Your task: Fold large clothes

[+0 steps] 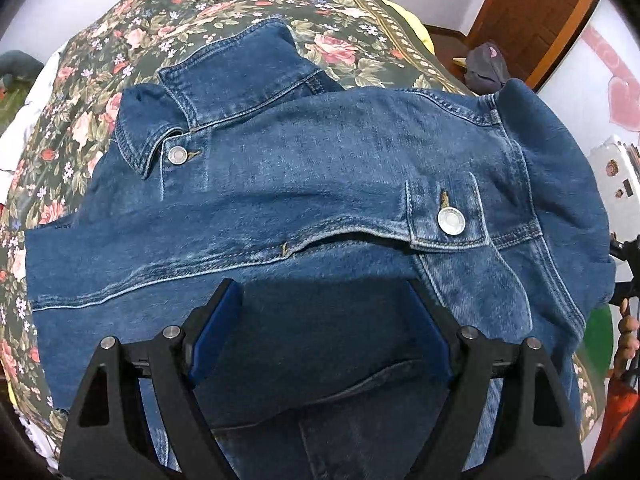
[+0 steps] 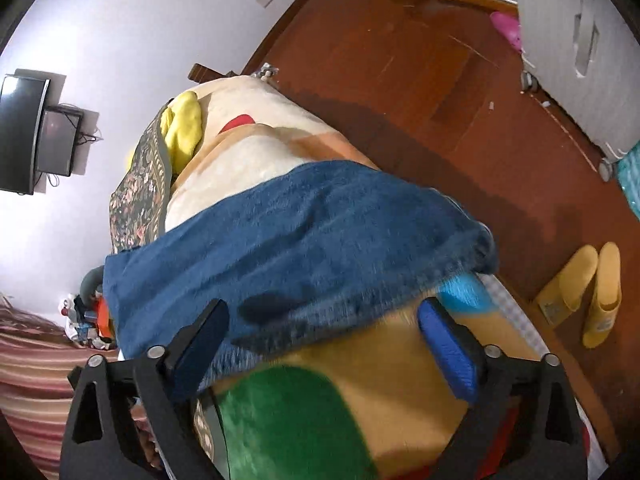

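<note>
Left wrist view: denim jacket (image 1: 300, 184) lies spread across the floral bedspread (image 1: 120, 28), ready for folding; left gripper (image 1: 320, 308) hovers wide open, empty. Right gripper (image 2: 324, 320), jaws apart, holds nothing and straddles the jacket's edge overhanging the bed's side, judged lined up for a grasp.

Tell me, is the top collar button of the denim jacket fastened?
No, the collar button lies exposed beside its open buttonhole on the denim jacket.

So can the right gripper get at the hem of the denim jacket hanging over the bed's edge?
Probably yes. The right gripper is open, and the denim jacket has its frayed hem lying just ahead of the fingertips on the blanket, with nothing in between.
</note>
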Tool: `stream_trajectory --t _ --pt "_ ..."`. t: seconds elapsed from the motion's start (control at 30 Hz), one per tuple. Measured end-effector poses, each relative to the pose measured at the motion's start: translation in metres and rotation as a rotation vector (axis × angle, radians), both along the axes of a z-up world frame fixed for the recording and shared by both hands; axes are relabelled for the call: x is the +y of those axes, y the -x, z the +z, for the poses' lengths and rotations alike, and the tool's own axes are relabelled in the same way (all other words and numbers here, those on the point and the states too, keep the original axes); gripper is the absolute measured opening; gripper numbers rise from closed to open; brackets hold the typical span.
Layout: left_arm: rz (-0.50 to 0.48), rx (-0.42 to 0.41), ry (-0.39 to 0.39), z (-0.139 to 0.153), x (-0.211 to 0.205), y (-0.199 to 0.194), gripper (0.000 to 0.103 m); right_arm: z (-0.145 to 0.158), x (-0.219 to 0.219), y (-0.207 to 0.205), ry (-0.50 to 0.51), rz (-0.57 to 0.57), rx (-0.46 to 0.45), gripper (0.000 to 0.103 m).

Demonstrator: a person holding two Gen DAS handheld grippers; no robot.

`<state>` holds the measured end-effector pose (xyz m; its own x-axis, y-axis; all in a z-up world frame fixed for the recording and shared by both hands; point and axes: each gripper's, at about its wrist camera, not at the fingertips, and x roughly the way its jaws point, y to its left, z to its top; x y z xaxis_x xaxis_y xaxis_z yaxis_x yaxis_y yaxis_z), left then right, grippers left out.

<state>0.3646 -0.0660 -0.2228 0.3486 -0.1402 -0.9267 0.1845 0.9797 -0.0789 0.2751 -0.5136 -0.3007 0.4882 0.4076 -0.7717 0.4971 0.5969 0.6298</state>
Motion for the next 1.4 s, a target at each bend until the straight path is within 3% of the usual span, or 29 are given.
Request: stream_trajectory --t 0.07,0.23,0.3,0.4,0.63,0.83,1.0,1.2,1.4 --pt "0.011 0.005 0.013 -0.001 0.002 -0.002 0.082 -0.008 -0.002 -0.009 -0.023 -0.017 0.004 0.089" --pt "0.033 0.012 0.043 -0.004 0.006 -0.005 0.082 -0.019 -0.010 -0.029 -0.001 -0.060 0.029 0.057" --pt "0.029 0.001 0.030 -0.003 0.005 -0.003 0.082 -0.017 -0.013 -0.037 0.042 -0.071 0.032 0.034" --pt "0.015 -0.030 -0.003 0.003 0.001 0.001 0.082 0.000 -0.008 -0.046 0.134 -0.056 -0.003 0.021" --pt "-0.012 -0.112 0.008 0.030 0.004 0.017 0.082 0.094 0.028 -0.051 0.300 -0.003 -0.260 0.015" --pt "0.013 -0.213 0.043 0.064 0.024 0.034 0.082 0.192 0.086 -0.057 0.343 0.098 -0.522 0.010" --pt "0.053 -0.293 0.076 0.090 0.055 0.053 0.082 0.247 0.152 -0.067 0.328 0.194 -0.672 0.009" --pt "0.118 -0.368 0.072 0.105 0.102 0.078 0.082 0.275 0.258 -0.081 0.332 0.371 -0.748 0.009" --pt "0.202 -0.390 0.067 0.103 0.153 0.105 0.082 0.237 0.377 -0.096 0.309 0.593 -0.673 0.009"
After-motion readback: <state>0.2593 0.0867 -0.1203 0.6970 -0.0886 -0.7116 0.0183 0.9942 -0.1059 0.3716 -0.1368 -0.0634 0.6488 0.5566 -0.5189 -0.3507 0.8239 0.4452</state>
